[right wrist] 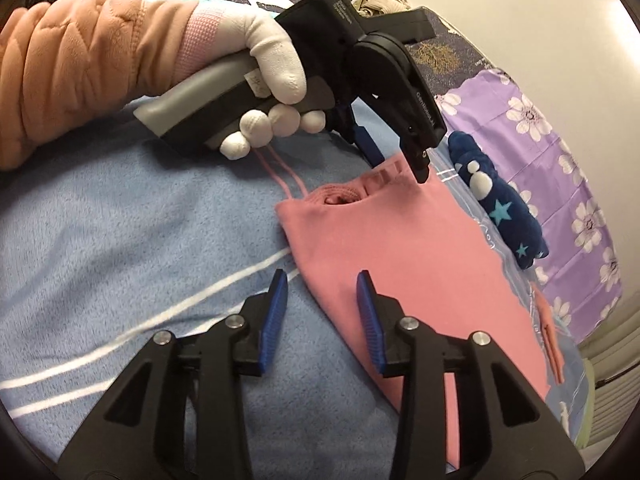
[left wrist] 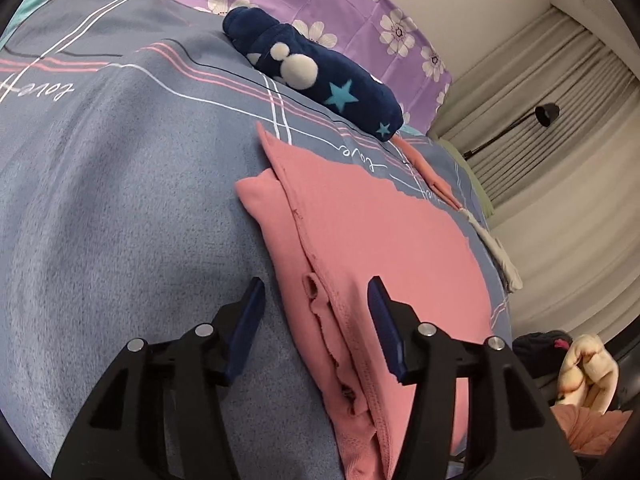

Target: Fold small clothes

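A pink garment (left wrist: 384, 248) lies folded flat on the blue-grey bedspread (left wrist: 120, 220). In the left wrist view its buttoned edge runs between the blue pads of my left gripper (left wrist: 316, 300), which stands open just above the cloth without pinching it. Seen from the right wrist, the same pink garment (right wrist: 408, 264) spreads ahead, and my right gripper (right wrist: 322, 280) is open over its near edge, holding nothing. The left gripper (right wrist: 396, 160) shows there too, held by a white-gloved hand (right wrist: 276, 68), hovering at the garment's far end.
A dark blue garment with stars and white pompoms (left wrist: 320, 76) lies beyond the pink one, near a purple flowered sheet (left wrist: 332, 4). Another pink piece (left wrist: 432, 172) and a white one (left wrist: 500, 256) lie by the bed's edge. Curtains (left wrist: 552, 160) hang behind.
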Tool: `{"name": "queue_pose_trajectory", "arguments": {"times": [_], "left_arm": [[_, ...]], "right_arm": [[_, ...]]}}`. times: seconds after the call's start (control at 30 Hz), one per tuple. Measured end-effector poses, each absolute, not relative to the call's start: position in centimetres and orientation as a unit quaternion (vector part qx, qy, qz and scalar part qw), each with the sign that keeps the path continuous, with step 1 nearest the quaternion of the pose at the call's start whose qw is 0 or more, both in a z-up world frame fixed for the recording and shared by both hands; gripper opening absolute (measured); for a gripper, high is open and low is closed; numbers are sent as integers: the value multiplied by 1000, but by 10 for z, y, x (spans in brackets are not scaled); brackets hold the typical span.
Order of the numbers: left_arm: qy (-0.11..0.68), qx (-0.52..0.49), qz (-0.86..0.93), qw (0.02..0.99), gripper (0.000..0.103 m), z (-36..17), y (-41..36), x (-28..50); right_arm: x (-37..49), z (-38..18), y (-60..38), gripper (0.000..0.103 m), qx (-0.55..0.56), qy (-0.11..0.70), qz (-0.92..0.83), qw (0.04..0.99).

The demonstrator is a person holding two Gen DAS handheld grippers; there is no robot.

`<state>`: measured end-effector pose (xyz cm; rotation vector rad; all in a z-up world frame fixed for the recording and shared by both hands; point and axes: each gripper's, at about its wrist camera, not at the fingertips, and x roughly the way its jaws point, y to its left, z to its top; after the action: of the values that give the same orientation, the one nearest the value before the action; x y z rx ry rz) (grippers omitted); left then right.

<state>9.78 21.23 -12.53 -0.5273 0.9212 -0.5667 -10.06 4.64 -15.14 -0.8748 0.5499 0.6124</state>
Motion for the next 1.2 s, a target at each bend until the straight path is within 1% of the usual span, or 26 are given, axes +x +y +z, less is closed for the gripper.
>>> {"name": "queue_pose_trajectory", "arguments": {"times": [0.23, 0.33, 0.43, 0.5, 0.63, 0.73, 0.8, 0.83, 0.87, 0.9, 0.93, 1.0, 1.03, 1.2], "left_arm": [[421, -242, -253, 837, 54, -122, 221, 83], [420, -265, -253, 831, 54, -127, 224, 91], [425, -274, -269, 819, 54, -130, 218, 105], [430, -273, -281, 813, 54, -131, 210, 114], [437, -266, -295, 807, 54, -131, 197, 133], [436, -261, -297, 808, 54, -131, 189, 145], [437, -262, -290, 810, 46, -133, 188, 152], [438, -265, -281, 812, 34, -135, 189, 155], [440, -273, -272, 811, 18, -138, 192, 158], [443, -286, -264, 807, 14, -142, 196, 160], [442, -302, -268, 801, 13, -146, 200, 161], [436, -299, -268, 805, 12, -143, 200, 158], [436, -287, -263, 812, 11, -141, 197, 157], [440, -275, -253, 817, 11, -134, 194, 158]], "right_arm": [[-94, -140, 26, 39, -355, 279, 302, 840], [-90, -145, 32, 41, -362, 285, 296, 837], [-96, -153, 52, 42, -411, 258, 279, 829], [-96, -155, 60, 42, -422, 253, 271, 827], [-80, -156, 71, 45, -400, 280, 258, 834], [-68, -155, 79, 45, -385, 292, 246, 841], [-64, -157, 84, 45, -386, 290, 240, 842], [-62, -157, 87, 45, -389, 286, 237, 843], [-61, -159, 90, 43, -392, 281, 234, 844], [-59, -160, 91, 40, -394, 280, 234, 844], [-58, -160, 91, 26, -392, 280, 238, 844], [-55, -160, 90, 10, -383, 290, 246, 842], [-52, -159, 86, 8, -372, 294, 246, 845], [-50, -144, 75, 6, -334, 287, 259, 860]]}}
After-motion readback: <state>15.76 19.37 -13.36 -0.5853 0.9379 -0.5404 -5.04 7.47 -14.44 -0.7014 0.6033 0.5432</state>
